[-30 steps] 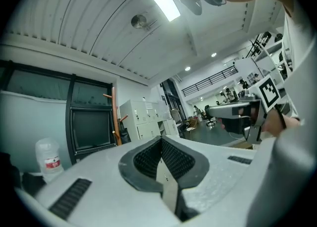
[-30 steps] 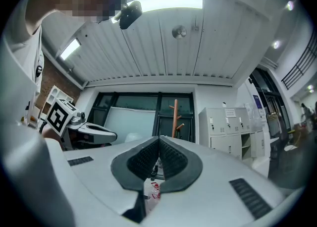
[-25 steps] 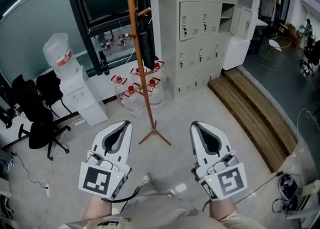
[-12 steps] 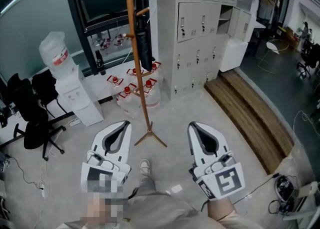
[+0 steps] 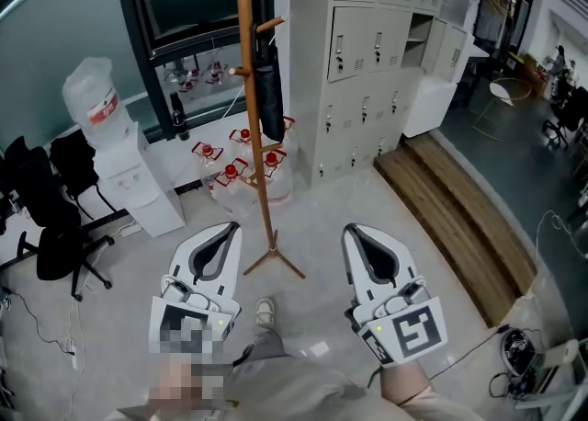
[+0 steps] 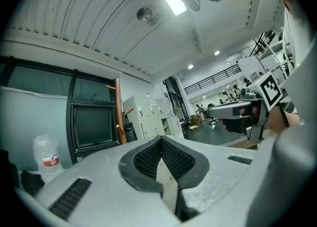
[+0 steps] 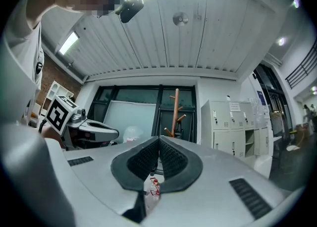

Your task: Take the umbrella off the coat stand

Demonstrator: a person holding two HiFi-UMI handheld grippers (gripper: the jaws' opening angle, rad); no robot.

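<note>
A wooden coat stand rises from the floor ahead of me. A black folded umbrella hangs from a peg on its right side. My left gripper and right gripper are held side by side, pointing level toward the stand and well short of it. Both are shut with nothing between the pads. In the left gripper view the left gripper has the stand and the dark umbrella far beyond its tips. From the right gripper the stand shows just right of the tips.
Several water jugs with red caps sit on the floor behind the stand's base. A water dispenser and black office chairs are at the left. Grey lockers stand at the right, with a wooden step beyond.
The stand and the room have drawn a little nearer and shifted left in the head view. Both grippers stay shut and side by side.
</note>
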